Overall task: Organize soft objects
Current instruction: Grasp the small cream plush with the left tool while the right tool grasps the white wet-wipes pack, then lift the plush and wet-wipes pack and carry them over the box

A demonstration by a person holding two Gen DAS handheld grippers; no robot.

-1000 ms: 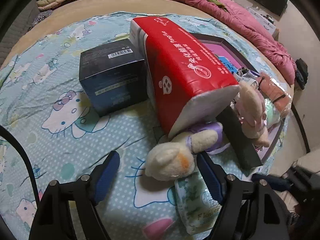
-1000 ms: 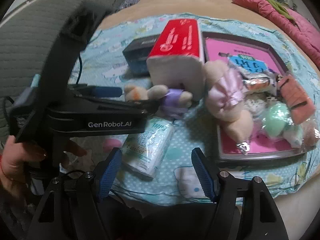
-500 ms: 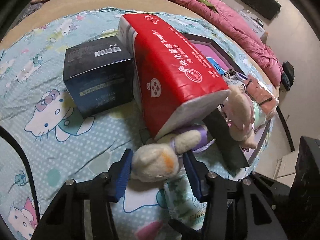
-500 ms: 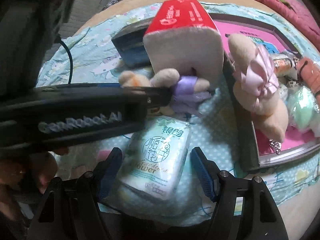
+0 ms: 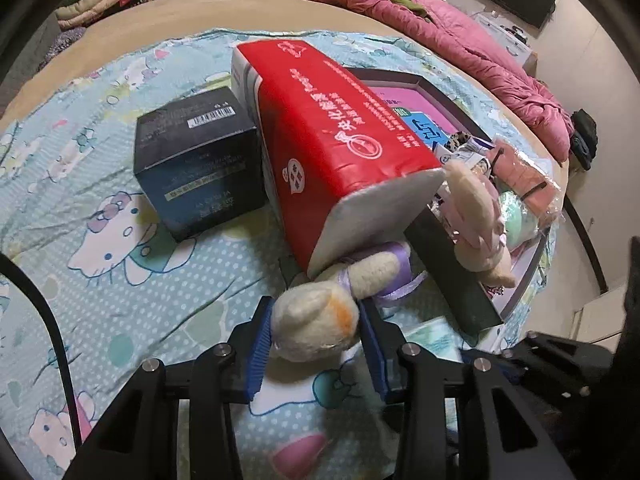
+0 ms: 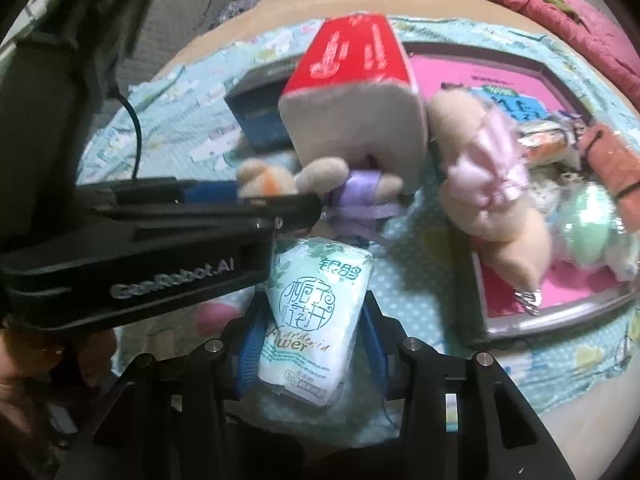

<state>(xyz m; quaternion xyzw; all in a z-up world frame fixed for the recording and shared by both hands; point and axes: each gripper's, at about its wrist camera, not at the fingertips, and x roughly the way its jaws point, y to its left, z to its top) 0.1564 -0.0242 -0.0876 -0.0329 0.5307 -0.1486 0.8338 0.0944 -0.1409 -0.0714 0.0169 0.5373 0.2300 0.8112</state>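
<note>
The left gripper [image 5: 316,346] has its blue pads pressed on either side of the plush toy [image 5: 316,326], clamped on the cream head with its orange patch. From that grip the toy's long axis runs forward and to the right, away from the claw: head between the pads, purple-ribboned body lying under the near end of the red tissue pack [image 5: 336,148]. The pack leans over the toy and appears to touch it, so drawing the toy back towards the person along its own length looks like the cleaner pull; lifting straight up would likely nudge the pack.

Over on the right, the right gripper [image 6: 314,346] is closed on the small tissue packet [image 6: 316,308], white and pale green, printed with flowers, standing lengthwise between the pads and pointing ahead. It sits just in front of the toy's body, and the left tool crosses above it in that view, so the two hands work very near each other.

Beyond the red pack sits the dark box [image 5: 200,160], touching it. To the right lies the tray [image 5: 452,280] with a pink floor, a second plush [image 5: 476,216] draped over its near wall. Everything rests on the patterned sheet [image 5: 100,240].
</note>
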